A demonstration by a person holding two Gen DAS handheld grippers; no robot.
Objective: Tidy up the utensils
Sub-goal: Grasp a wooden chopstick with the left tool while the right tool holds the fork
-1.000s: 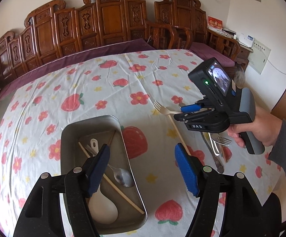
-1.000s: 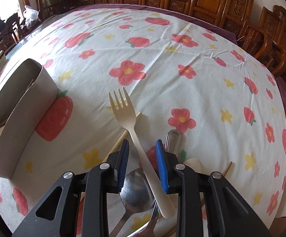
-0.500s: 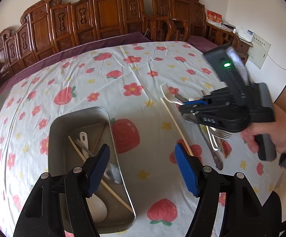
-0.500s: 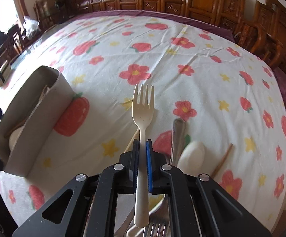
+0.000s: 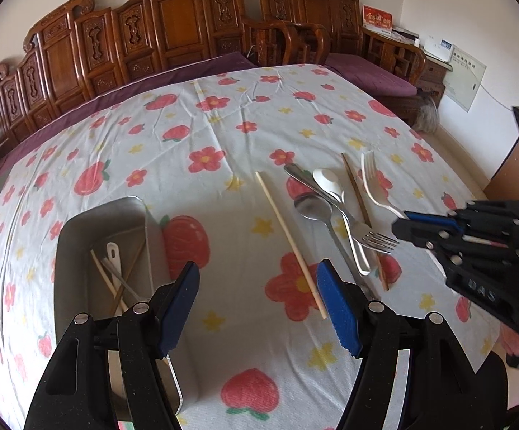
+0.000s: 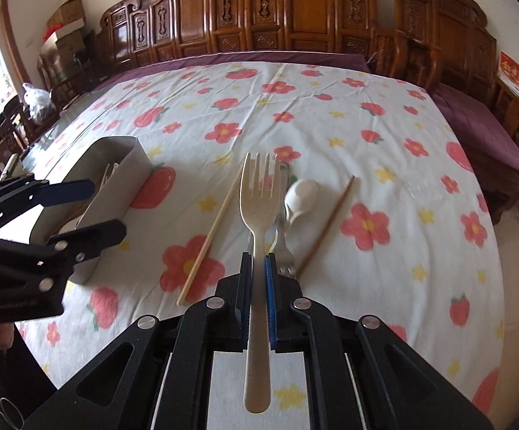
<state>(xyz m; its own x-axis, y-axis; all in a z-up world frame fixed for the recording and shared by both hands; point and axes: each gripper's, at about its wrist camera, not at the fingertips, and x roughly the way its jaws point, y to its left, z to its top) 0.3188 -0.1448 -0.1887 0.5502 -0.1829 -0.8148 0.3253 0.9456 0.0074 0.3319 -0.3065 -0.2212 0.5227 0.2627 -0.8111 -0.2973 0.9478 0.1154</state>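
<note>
My right gripper [image 6: 258,268] is shut on a cream plastic fork [image 6: 258,200] and holds it above the table, tines forward. In the left wrist view the fork [image 5: 372,186] sticks out of the right gripper [image 5: 408,218] at the right edge. My left gripper [image 5: 257,294] is open and empty, between the metal tray [image 5: 80,222] and a pale chopstick [image 5: 288,236]. The tray holds chopsticks and a white spoon [image 5: 114,254]. On the cloth lie a metal spoon [image 5: 313,208], a metal fork [image 5: 370,238], a white spoon [image 5: 327,181] and a brown chopstick [image 5: 356,193].
The table has a white cloth with red flowers and strawberries [image 5: 223,125]. Carved wooden chairs [image 5: 173,18] line its far side. The table's right edge [image 5: 467,186] is close to the utensil pile. In the right wrist view the tray [image 6: 116,186] stands left of the pale chopstick [image 6: 209,240].
My right gripper shut on the cream fork, lifted it off the cloth and drew back to the right. My left gripper pulled back slightly and stayed open.
</note>
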